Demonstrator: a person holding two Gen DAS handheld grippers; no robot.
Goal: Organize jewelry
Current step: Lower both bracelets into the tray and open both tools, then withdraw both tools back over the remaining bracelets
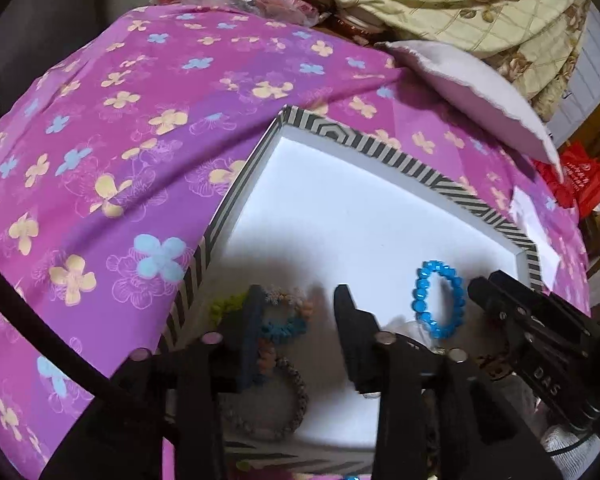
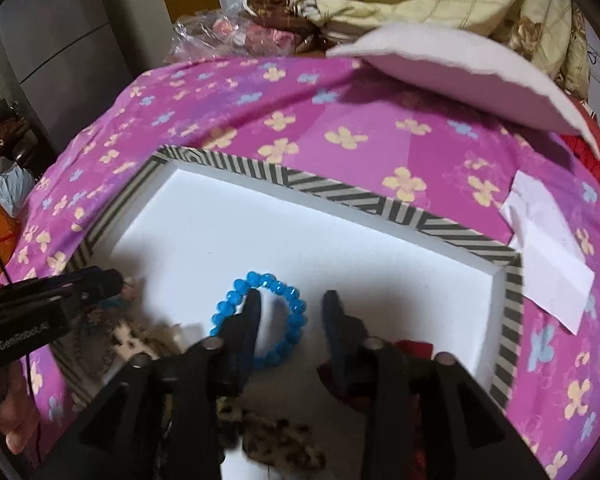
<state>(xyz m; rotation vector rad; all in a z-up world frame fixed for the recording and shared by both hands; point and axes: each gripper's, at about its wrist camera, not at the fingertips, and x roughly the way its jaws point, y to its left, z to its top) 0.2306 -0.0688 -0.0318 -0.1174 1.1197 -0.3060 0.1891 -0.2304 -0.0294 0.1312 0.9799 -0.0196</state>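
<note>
Here, the left gripper [image 1: 300,312] hangs spread over a blurred multicoloured beaded bracelet [image 1: 284,320] in the white striped-rim tray [image 2: 512,304]; further right, the right gripper [image 2: 292,312], also spread, straddles the blue faceted bead bracelet [image 2: 296,300], partly hidden by its finger.

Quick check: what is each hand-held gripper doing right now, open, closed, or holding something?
Left hand-held gripper: open, holding nothing, over the bracelets in the box.
Right hand-held gripper: open, holding nothing; one finger sits inside the blue bead bracelet.
</note>
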